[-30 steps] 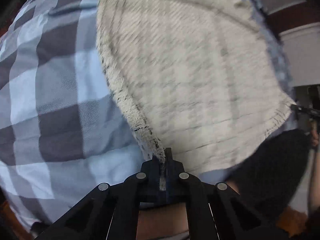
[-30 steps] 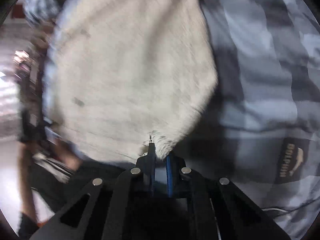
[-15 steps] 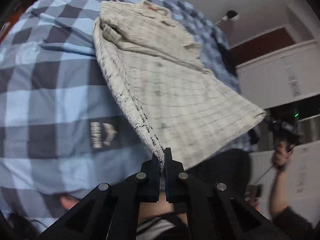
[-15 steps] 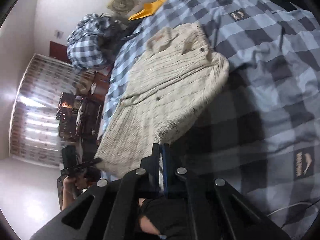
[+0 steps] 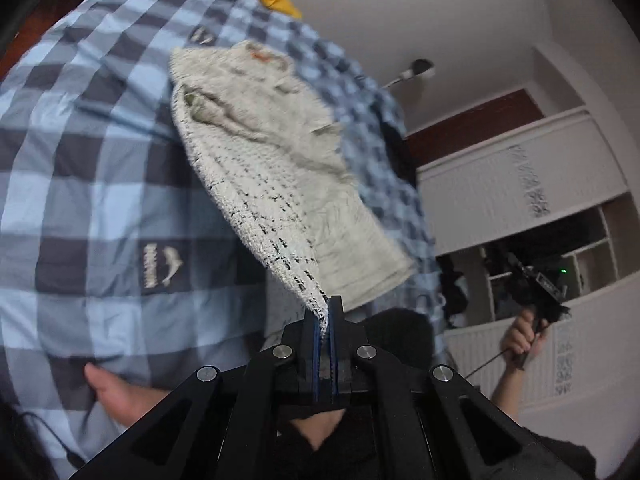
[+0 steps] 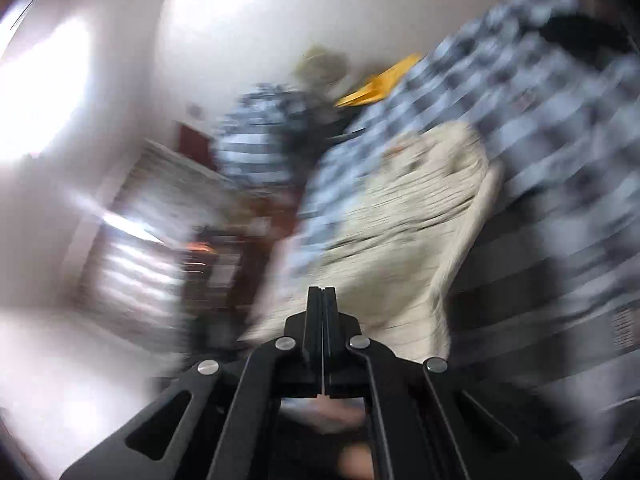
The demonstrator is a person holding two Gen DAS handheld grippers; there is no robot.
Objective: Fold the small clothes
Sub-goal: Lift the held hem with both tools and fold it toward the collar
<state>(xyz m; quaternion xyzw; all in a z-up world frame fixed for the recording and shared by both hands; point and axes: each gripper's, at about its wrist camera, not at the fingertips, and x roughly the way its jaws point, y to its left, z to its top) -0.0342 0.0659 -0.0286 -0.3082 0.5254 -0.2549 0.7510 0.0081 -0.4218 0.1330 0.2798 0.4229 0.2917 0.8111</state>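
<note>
The left tongs (image 5: 325, 312) are clamping the hem corner of a cream knitted cardigan (image 5: 256, 140), and this corner is being held up above the bed (image 5: 80, 184), which is wearing a blue checked cover. The collar end of the cardigan is lying further away on the cover, so the garment is hanging in a slope from the bed up to the tongs. The right tongs (image 6: 322, 300) are pressed together, and in the right wrist view I am seeing no cloth between them; the cardigan (image 6: 400, 248) is lying beyond them on the bed, but this picture is very blurred, so I am not fully sure. In the left wrist view the right tongs (image 5: 536, 284) are standing well apart from the cardigan, out at the side of the room, in the person's right hand (image 5: 520, 332). I am judging that the folding is only at its beginning: the cardigan is spread lengthwise, no clean fold is lying on the bed yet, and the hem is not yet brought over toward the collar. Compared with half a second ago, the right tongs have lost or released the other hem corner, which they were gripping then, and the hem is now sagging on that side, so the garment is looking narrower and more crumpled, while the left tongs are keeping their grip.
</note>
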